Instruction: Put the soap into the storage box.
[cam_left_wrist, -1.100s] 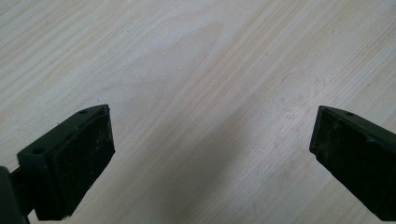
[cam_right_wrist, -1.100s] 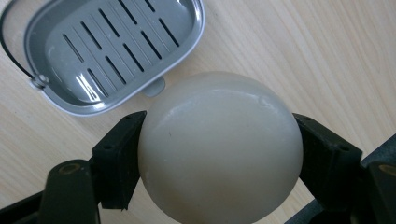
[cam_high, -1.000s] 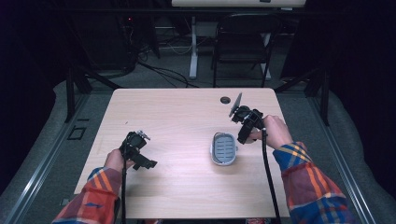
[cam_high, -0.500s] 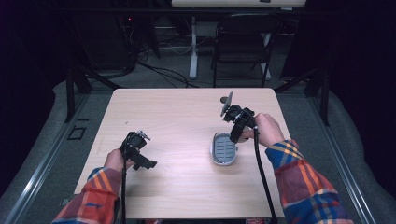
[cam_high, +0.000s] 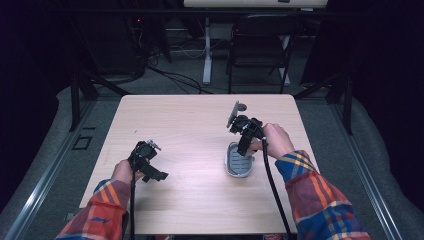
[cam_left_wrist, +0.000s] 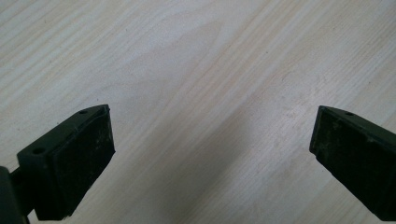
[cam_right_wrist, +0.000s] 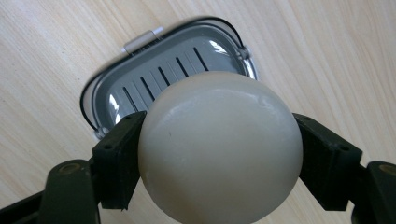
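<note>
- Right tongs (cam_right_wrist: 219, 154): I have them clamped on a round cream soap bar (cam_right_wrist: 219, 149), one black jaw pressed to each side of it. In the high view the right tongs (cam_high: 243, 145) sit toward 3 o'clock on the tabletop (cam_high: 190, 200), pointing down, directly above the dish.
- Soap bar: held off the surface, hanging over the near end of the dish in the right gripper view; I cannot tell whether it touches the dish.
- Soap dish (cam_right_wrist: 140, 93): grey, oval, with slotted drain ribs in its floor and a small pale hinge tab on the rim at about 11 o'clock. It rests flat on the tabletop; in the high view the soap dish (cam_high: 235, 165) lies just at 6 o'clock of my right tongs.
- Left tongs (cam_left_wrist: 210, 149): jaws spread wide, nothing between them, bare pale wood beneath. In the high view the left tongs (cam_high: 150, 172) sit toward 8 o'clock on the tabletop, well apart from the dish.
- Small dark round item (cam_high: 242, 106): at 12 o'clock of the right tongs, near the far edge; too small to identify.
</note>
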